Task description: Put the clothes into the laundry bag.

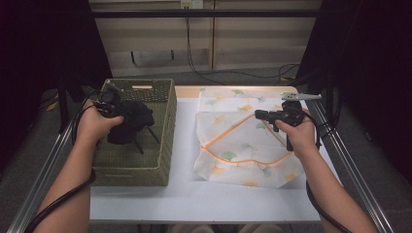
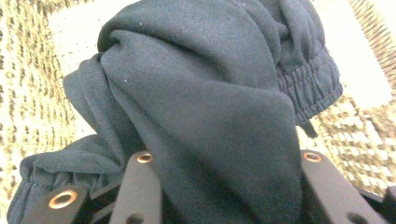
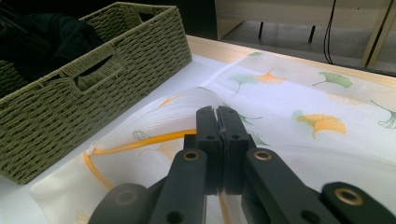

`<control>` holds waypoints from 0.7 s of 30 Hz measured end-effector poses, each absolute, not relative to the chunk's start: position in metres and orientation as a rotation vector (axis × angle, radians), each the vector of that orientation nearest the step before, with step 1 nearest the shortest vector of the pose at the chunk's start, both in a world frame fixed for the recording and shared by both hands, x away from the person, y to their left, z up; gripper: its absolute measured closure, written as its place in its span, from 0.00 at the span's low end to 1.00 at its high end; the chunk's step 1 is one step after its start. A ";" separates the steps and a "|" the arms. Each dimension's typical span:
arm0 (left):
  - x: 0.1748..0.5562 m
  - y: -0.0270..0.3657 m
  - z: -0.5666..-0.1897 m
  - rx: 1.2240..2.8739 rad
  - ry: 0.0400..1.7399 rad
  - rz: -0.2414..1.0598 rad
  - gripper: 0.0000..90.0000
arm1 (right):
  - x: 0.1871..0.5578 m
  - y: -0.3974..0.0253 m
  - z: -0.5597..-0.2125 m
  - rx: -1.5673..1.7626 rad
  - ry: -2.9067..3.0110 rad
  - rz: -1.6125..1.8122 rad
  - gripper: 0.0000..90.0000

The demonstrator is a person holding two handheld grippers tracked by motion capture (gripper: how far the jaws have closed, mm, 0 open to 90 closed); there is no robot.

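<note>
A dark garment [image 1: 132,121] hangs bunched over the woven green basket [image 1: 165,127] at the table's left, with my left gripper [image 1: 112,108] shut on it. In the left gripper view the cloth [image 2: 201,84] bulges between the two jaws of that gripper [image 2: 226,161], above the basket's floor [image 2: 28,93]. A white mesh bag [image 1: 243,148] with a leaf print and orange trim lies to the right. My right gripper [image 1: 258,114] is shut on its raised mouth edge. In the right gripper view, the closed gripper [image 3: 216,119] pinches the bag [image 3: 289,102].
The white tabletop [image 1: 194,194] shows in front of the basket and bag. Metal rails [image 1: 350,165] run along both table sides. Cables [image 1: 194,63] hang by the wall behind. The basket's side [image 3: 93,93] stands close to the left of the bag.
</note>
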State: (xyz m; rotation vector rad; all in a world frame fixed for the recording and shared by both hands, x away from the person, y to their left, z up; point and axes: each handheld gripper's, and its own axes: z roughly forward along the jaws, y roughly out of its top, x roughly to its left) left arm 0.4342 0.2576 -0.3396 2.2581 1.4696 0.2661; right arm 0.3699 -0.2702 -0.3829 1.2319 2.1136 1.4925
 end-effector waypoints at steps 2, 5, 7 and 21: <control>0.434 0.259 -0.332 2.276 1.458 0.286 0.68 | 0.370 -0.270 -0.383 1.232 2.114 1.494 0.99; 0.434 0.259 -0.324 2.274 1.449 0.300 0.68 | 0.369 -0.270 -0.383 1.244 2.109 1.496 0.99; 0.434 0.258 -0.320 2.269 1.441 0.297 0.68 | 0.370 -0.270 -0.383 1.244 2.110 1.494 0.99; 0.434 0.246 -0.290 2.265 1.403 0.286 0.68 | 0.370 -0.271 -0.384 1.244 2.109 1.505 0.99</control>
